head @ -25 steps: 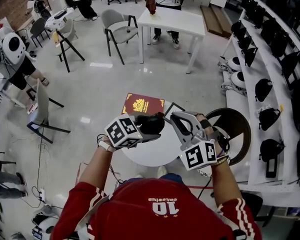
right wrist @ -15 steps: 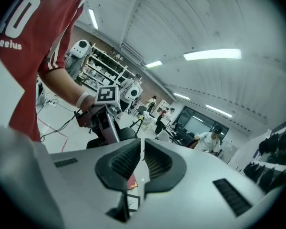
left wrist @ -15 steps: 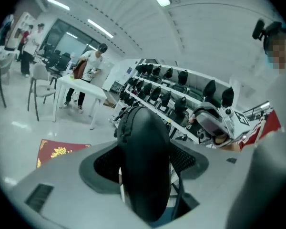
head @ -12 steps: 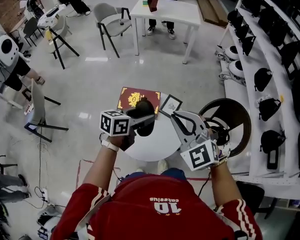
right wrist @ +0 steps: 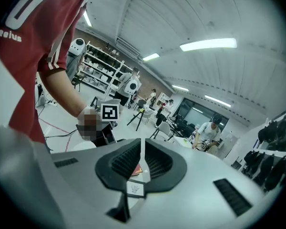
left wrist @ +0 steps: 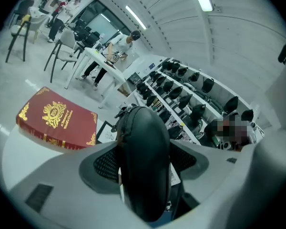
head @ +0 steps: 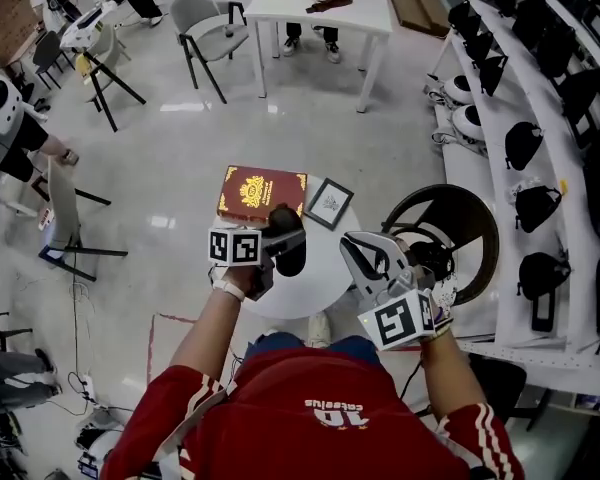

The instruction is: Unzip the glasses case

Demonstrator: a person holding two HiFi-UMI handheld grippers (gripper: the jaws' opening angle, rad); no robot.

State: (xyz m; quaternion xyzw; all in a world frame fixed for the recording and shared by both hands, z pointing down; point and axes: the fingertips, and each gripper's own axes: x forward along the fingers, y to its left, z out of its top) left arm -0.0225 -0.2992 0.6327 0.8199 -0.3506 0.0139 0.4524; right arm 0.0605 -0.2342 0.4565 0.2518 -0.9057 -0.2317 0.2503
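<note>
Table: round white table below me.
Case: glasses case clamped in my left tool.
Right tool: pads together, empty, beside it.
Hidden: case's near end, behind my tool.

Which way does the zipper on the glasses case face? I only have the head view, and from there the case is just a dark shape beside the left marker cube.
Observer: The left gripper view shows the glasses case clamped in the left gripper. Its zipper runs along the edge on that view's left side.
Operator: Is the other gripper free to take the pull?
Observer: Yes. The right gripper view shows the right gripper with its jaws almost together and nothing between them.
</note>
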